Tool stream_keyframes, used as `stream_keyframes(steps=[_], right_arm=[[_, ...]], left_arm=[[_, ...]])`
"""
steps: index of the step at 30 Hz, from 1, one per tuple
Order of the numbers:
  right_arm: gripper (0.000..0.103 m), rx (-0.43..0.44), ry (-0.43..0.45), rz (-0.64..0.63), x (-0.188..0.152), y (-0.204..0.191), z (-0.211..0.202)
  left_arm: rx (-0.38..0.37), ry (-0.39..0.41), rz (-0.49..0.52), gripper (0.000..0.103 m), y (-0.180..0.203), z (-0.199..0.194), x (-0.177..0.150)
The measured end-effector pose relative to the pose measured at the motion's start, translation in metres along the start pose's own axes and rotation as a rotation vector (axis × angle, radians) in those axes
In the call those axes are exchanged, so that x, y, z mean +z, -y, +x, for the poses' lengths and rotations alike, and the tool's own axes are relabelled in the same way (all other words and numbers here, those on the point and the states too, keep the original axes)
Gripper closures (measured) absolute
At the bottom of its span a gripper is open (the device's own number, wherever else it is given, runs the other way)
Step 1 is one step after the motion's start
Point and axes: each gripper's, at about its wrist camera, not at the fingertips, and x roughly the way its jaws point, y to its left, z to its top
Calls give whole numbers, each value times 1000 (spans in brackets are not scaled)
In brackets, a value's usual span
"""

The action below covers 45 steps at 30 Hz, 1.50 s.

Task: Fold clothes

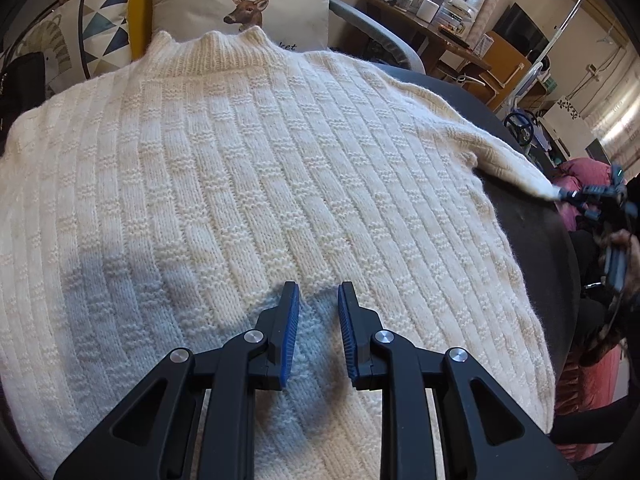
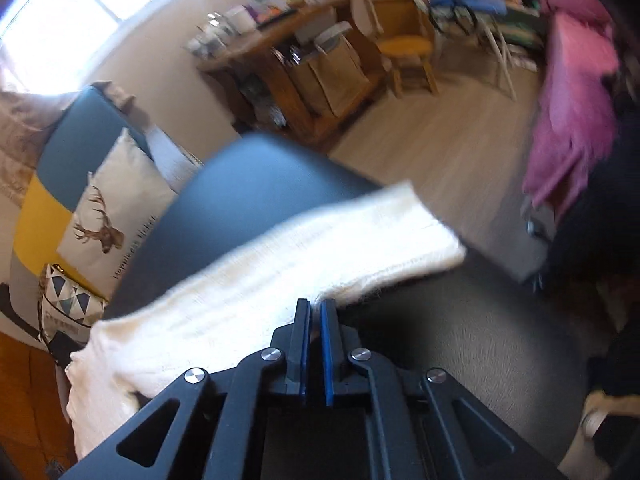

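- Left wrist view: left claw (image 1: pixel 318 292) is held open, narrow gap, blue pads (image 1: pixel 292 320) hovering just over the lower body of the cream knit sweater (image 1: pixel 248 168); contact cannot be told.
- Sweater is spread flat on a dark round tabletop (image 1: pixel 532 216), collar at the far side.
- Right wrist view (blurred): right claw (image 2: pixel 315 305) is pinched closed on the edge of the sweater's sleeve (image 2: pixel 304 248), which is stretched out across the tabletop.
- Deer pillow (image 1: pixel 244 4) and triangle-pattern pillow (image 1: pixel 76 36) are seen beyond the collar.
- Cluttered wooden desk (image 1: pixel 432 28) is seen farther back.
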Motion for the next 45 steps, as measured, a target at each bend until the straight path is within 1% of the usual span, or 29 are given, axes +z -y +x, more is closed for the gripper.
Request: stream_keyframes(steps=[2, 3, 4, 5, 6, 7, 9, 10, 11, 13, 15, 17, 19, 21, 24, 25, 27, 29, 30, 31, 32, 34, 36, 37, 38, 40, 41, 43, 45], right_arm=[[99, 15, -20, 40, -14, 14, 12], [97, 43, -1, 63, -17, 18, 8], [95, 70, -10, 89, -19, 21, 7], [95, 73, -17, 90, -19, 23, 5], [93, 75, -23, 90, -19, 24, 3], [86, 67, -18, 73, -18, 23, -3], [83, 25, 24, 20, -16, 20, -20], [81, -17, 51, -24, -14, 15, -31], [81, -33, 75, -63, -13, 9, -39], [80, -10, 106, -149, -13, -8, -52], [80, 22, 97, -263, -18, -37, -51], [80, 38, 75, -394, -25, -70, -41], [80, 45, 48, -524, -33, -102, -28], [80, 25, 29, -595, -38, -121, -13], [80, -5, -1, -702, -44, -149, 11], [80, -20, -10, -721, -44, -152, 16], [80, -45, -32, -738, -41, -153, 27], [80, -68, -53, -751, -38, -154, 38], [80, -73, -60, -751, -35, -153, 41], [80, -77, -67, -751, -33, -152, 44], [80, -90, -66, -753, -31, -152, 47], [80, -128, -73, -759, -27, -151, 57], [80, -175, -69, -775, -27, -152, 66], [80, -214, -58, -794, -29, -154, 70], [80, -230, -44, -803, -30, -156, 73], [78, -283, 6, -809, -32, -159, 78], [77, -315, 34, -806, -33, -161, 79], [76, -368, 79, -803, -35, -166, 82], [76, -387, 102, -800, -39, -169, 81]], left_arm=[[-24, 18, -24, 81, -2, -8, 14], [-39, 34, -31, 81, -1, -13, 23], [-49, 50, -32, 81, 1, -16, 34], [-57, 67, -33, 81, 3, -20, 46], [-62, 79, -21, 81, 7, -21, 56], [-66, 90, -7, 81, 12, -21, 65], [-58, 119, 56, 80, 29, -18, 91], [-56, 129, 82, 80, 37, -15, 102], [-55, 139, 108, 80, 44, -12, 114], [-50, 143, 141, 80, 57, -3, 134], [-72, 129, 165, 80, 67, 11, 157], [-101, 92, 172, 80, 74, 27, 178], [-153, 46, 171, 80, 78, 41, 190], [-187, -11, 177, 80, 84, 57, 202], [-178, -86, 188, 80, 89, 81, 215], [-180, -123, 187, 80, 90, 91, 219], [-119, -168, 198, 80, 91, 109, 225], [-68, -237, 208, 80, 91, 130, 228], [-43, -251, 218, 80, 91, 137, 229], [-41, -252, 229, 80, 93, 139, 230], [-29, -243, 241, 80, 96, 140, 231], [23, -211, 276, 80, 104, 140, 230], [113, -145, 364, 80, 118, 140, 219], [147, -109, 391, 80, 124, 140, 212], [180, -71, 416, 80, 129, 139, 206], [219, -18, 447, 80, 134, 140, 196], [235, -3, 450, 80, 136, 141, 195], [234, 1, 429, 80, 136, 137, 194], [183, 25, 386, 80, 131, 122, 190]])
